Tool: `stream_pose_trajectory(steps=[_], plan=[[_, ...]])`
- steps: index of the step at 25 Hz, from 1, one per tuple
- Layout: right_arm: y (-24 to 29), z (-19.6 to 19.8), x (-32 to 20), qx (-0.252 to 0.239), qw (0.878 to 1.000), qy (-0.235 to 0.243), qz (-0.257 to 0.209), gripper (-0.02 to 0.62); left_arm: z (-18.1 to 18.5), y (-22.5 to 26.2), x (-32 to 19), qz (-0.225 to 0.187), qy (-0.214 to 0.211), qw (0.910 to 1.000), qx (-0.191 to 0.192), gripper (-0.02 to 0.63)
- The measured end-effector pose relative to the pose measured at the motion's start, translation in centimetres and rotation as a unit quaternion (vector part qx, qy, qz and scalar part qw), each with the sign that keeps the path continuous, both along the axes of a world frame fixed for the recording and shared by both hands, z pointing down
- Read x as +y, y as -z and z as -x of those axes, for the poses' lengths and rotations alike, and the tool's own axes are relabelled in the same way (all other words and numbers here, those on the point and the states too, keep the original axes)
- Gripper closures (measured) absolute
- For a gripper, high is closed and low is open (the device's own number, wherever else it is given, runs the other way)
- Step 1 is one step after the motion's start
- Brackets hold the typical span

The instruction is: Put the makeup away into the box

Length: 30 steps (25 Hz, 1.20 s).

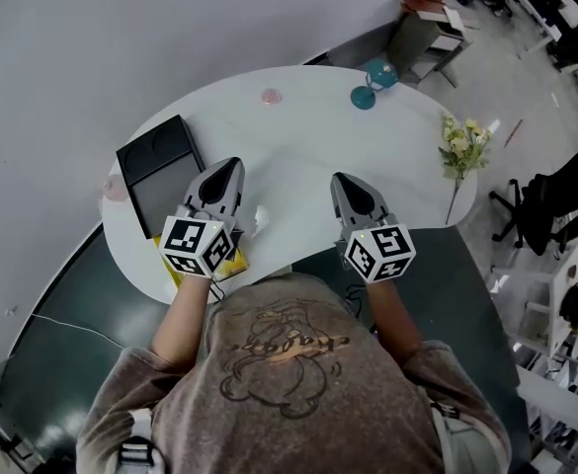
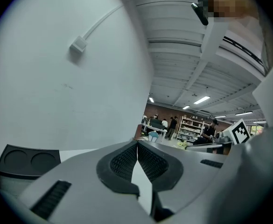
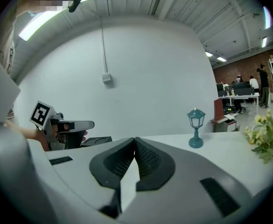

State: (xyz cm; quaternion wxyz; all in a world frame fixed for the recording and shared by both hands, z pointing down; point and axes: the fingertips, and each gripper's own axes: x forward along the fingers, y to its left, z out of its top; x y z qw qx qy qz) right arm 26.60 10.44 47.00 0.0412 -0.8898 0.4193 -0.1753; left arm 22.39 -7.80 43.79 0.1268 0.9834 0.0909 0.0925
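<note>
White oval tabletop holds a black rectangular box with two round recesses at its left edge and a small pink disc, probably makeup, near the far rim, while left gripper and right gripper hover empty, jaws pressed together, seemingly poised to begin.

Wht wall, dark floor, strip lights.
</note>
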Motion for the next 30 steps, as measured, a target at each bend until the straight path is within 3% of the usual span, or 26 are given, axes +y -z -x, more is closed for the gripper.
stream_pose_trajectory(steps=[12, 30], plan=[[-0.1, -2.3, -3.5, -0.012, 0.999, 0.046, 0.028, 0.592, -0.6, 0.1, -2.5, 0.026, 0.04, 0.9989, -0.005, 0.583], [0.6, -5.5, -6.7, -0.005, 0.99, 0.142, 0.012, 0.592, -0.3, 0.8, -1.2, 0.024, 0.105, 0.994, -0.018, 0.583]])
